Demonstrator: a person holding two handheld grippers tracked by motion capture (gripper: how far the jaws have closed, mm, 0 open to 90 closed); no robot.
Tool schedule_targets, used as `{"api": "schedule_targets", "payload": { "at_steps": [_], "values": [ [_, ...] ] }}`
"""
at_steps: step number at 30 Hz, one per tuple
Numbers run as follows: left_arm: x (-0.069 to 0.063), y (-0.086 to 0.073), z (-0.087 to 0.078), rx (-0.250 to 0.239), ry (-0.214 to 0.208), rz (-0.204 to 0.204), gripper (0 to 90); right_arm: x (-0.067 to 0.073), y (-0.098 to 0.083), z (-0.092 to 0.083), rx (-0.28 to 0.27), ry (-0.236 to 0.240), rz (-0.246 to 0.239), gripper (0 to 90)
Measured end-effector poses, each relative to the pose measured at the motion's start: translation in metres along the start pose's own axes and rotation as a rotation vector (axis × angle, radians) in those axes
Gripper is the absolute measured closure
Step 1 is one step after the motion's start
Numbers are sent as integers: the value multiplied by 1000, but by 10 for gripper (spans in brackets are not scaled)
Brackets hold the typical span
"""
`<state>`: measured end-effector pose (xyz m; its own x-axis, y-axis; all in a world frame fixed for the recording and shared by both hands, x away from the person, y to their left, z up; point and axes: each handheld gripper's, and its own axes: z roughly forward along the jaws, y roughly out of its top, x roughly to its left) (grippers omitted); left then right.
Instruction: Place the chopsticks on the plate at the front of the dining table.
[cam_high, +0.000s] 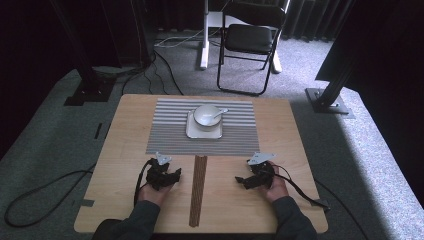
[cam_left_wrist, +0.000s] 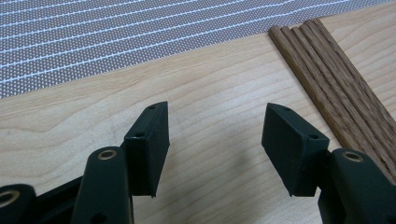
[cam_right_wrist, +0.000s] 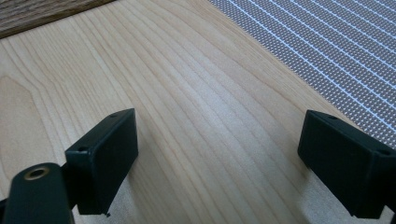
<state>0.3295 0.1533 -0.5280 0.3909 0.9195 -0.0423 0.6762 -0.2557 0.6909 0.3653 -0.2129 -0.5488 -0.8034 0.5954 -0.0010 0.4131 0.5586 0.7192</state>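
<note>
A grey bowl (cam_high: 206, 114) with a spoon (cam_high: 220, 112) in it sits on a white square plate (cam_high: 192, 131), on a grey striped placemat (cam_high: 170, 130) at the table's far middle. A dark ribbed wooden strip (cam_high: 199, 190) lies lengthwise between my hands. My left gripper (cam_high: 176, 175) rests low on the table left of the strip, open, nothing between its jaws. My right gripper (cam_high: 241, 181) rests right of the strip, also open and holding nothing. Both point inward toward the strip (cam_left_wrist: 336, 88), with the placemat's edge (cam_right_wrist: 336, 56) just beyond.
The light wooden table (cam_high: 125, 150) stands on grey carpet. A black folding chair (cam_high: 250, 40) and a white stand leg (cam_high: 204, 35) are behind it. Black frame posts (cam_high: 335, 80) flank the table. Cables (cam_high: 45, 190) trail across the floor at left.
</note>
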Motion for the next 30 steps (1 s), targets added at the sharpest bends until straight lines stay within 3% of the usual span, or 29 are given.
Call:
{"api": "schedule_targets", "payload": {
  "at_steps": [30],
  "values": [
    [-19, -2, -1, 3, -62, 14, 419, 0, 0, 0, 0, 0, 0, 116]
  ]
}}
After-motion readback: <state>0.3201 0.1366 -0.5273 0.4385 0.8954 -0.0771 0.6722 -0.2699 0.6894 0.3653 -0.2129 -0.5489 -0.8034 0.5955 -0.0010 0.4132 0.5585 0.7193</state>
